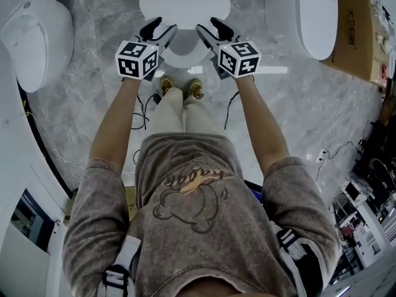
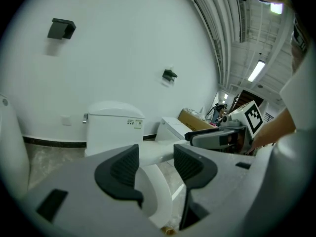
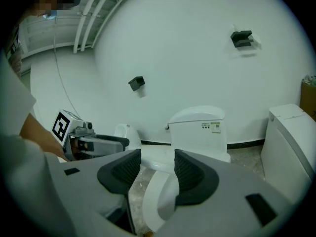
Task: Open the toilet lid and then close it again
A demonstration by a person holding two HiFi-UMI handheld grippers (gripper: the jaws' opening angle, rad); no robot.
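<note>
Toilet lid (image 1: 184, 49): lying down flat on the bowl, in front of the cistern (image 1: 184, 2).
Left tool (image 1: 162, 28): jaws apart, gripping nothing, over the lid's front left.
Right tool (image 1: 209, 27): jaws apart, gripping nothing, over the lid's front right.
Floor (image 1: 105, 91): grey marble.

A white toilet (image 1: 184, 5) is standing on grey, white-veined marble floor (image 1: 86, 85); right of the toilet, a cardboard box (image 1: 357, 36) is showing seemingly tan.
</note>
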